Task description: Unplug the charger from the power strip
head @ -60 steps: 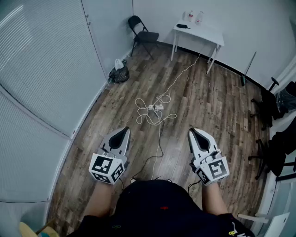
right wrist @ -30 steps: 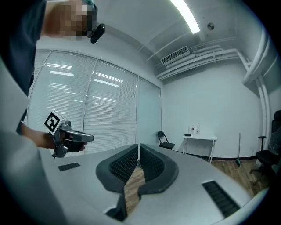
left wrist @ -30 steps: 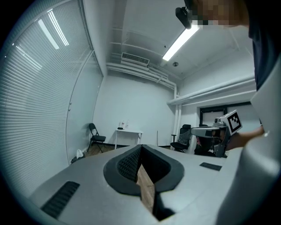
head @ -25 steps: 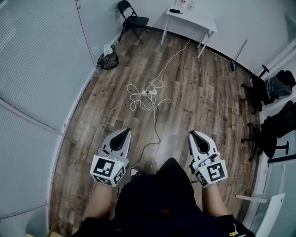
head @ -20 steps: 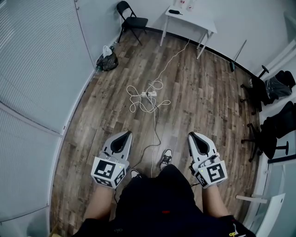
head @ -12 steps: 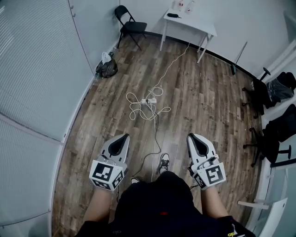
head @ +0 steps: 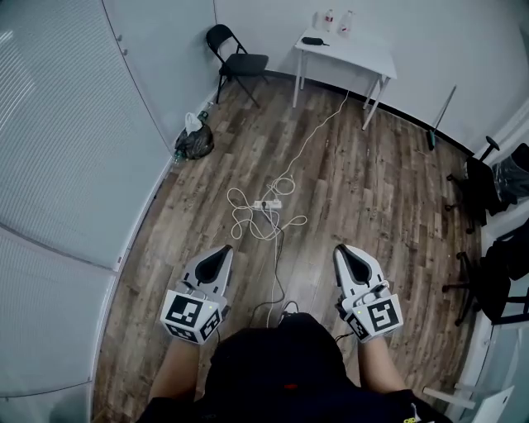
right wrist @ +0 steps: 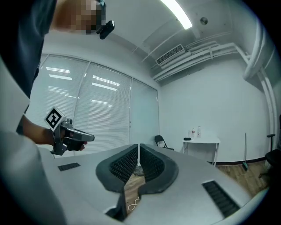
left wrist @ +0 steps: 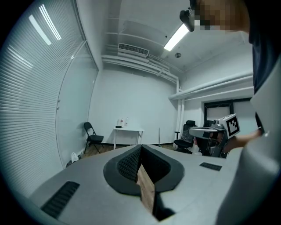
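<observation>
Wood floor (head: 388,206) ran open, bare boards both sides of cable tangle. One white table (head: 364,56) at far wall, two bottles (head: 329,18) on it; one folding chair (head: 238,59) far left. Power strip (head: 267,204) lay mid-floor among white cable (head: 263,221) loops, well ahead of both grippers; charger too small to tell. Left gripper (head: 221,251): jaws pressed together, nothing between. Right gripper (head: 344,250): same. One square-marker cube each.

the power strip (head: 266,204) is too small in the head view to tell what is plugged in. the cords (head: 263,216) tangled round it can't be traced. the dark thing (head: 312,40) on the table (head: 368,59) is too small to name. chairs (head: 479,178) at right are cut by the edge. the right gripper view shows only a cord loop (right wrist: 134,205) below its jaws.
</observation>
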The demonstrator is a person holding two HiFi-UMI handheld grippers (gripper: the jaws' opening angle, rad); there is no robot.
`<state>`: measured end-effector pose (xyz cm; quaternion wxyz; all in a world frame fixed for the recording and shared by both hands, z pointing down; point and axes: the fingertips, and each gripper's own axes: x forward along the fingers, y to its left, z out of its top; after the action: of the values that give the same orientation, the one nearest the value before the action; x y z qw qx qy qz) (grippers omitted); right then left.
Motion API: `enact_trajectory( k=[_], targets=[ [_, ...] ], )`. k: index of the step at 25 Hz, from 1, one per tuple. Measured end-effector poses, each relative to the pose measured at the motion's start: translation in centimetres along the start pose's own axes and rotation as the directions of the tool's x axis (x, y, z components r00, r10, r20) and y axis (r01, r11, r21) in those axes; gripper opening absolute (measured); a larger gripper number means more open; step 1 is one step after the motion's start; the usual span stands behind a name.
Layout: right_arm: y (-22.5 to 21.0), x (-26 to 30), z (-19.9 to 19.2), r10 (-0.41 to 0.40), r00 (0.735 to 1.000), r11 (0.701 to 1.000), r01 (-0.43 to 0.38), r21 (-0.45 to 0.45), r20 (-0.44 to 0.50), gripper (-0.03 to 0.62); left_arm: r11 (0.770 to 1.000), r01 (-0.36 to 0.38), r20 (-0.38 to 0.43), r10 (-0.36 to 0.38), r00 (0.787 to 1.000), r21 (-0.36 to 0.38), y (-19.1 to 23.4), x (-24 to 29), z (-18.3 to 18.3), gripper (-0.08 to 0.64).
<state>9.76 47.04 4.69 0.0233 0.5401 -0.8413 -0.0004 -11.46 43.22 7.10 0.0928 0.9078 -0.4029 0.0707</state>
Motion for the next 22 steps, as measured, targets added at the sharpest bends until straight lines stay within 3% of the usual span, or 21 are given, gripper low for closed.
enact_trajectory(
  k=[6,14,22],
  targets=[
    [-6.7,1.9,-0.5,0.103,0.994,0.994,-0.104,-0.024,-0.021,0.031,0.999,-0.051,-0.003,0.051,0.999,-0.004,-1.5,6.6,1.1,0.018],
    [-11.2,3.1,-1.6,0.100,0.995,0.995,-0.100,0.030,-0.018,0.031,1.000,-0.006,-0.018,0.006,1.000,-0.006,-2.7,13.3,2.3,0.018],
    [-13.2,8.4,-4.3,0.092,0.993,0.995,-0.089,0.043,-0.071,0.031,0.999,0.017,-0.029,-0.018,0.999,-0.031,2.1,18.9,1.2,0.018]
  ],
)
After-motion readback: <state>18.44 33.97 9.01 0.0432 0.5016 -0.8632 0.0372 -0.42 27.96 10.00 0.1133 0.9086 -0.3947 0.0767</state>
